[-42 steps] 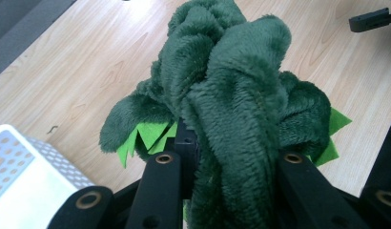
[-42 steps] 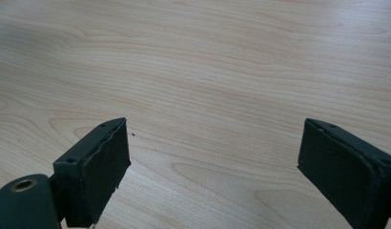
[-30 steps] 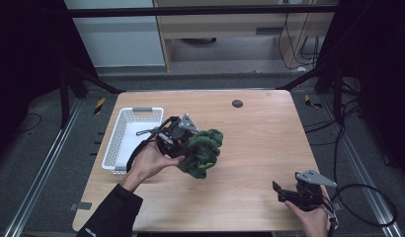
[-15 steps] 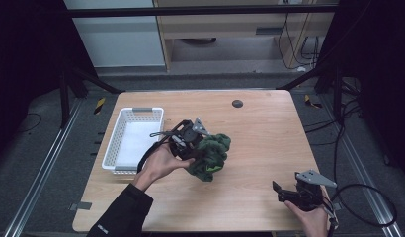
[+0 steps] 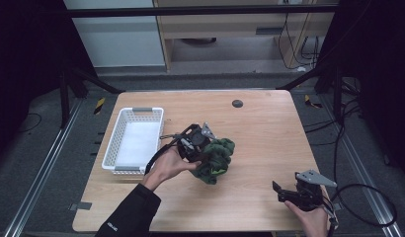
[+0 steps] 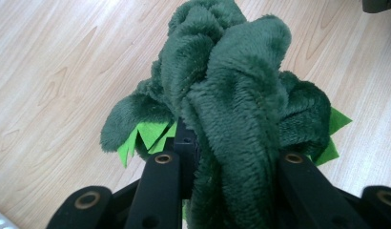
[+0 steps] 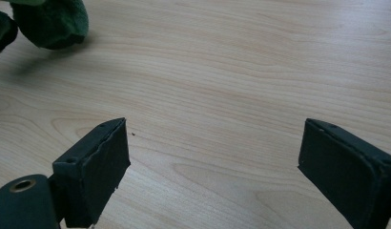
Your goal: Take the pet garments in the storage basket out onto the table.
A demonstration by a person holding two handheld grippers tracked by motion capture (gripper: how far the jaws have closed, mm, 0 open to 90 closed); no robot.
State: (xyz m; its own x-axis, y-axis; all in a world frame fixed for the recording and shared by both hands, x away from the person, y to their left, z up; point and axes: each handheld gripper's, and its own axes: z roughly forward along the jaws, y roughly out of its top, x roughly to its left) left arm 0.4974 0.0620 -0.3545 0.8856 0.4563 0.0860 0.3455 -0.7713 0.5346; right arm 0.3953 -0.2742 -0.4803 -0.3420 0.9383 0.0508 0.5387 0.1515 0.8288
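- Left tool (image 5: 203, 143) was clamped on a green plush toy (image 5: 216, 159); left gripper view showed fur bunched between both jaws, light green felt spikes (image 6: 148, 136) poking out.
- Toy was over mid desk (image 5: 260, 128), just right of the white basket (image 5: 134, 140), not in it. Lower end looked to be at or near the desk surface; contact couldn't be told.
- Right tool (image 5: 289, 193) was near the front right desk corner, jaws spread wide with nothing between them, well apart from the toy.
- Step in hand, judged: carrying or placing the plush with the left tool.
- To do it well: keep the squeeze firm since soft fur slips, and hold the loose limbs clear of the basket rim if it's headed there.
- Set it low before letting go so it won't roll.
- Right tool should stay parked clear.
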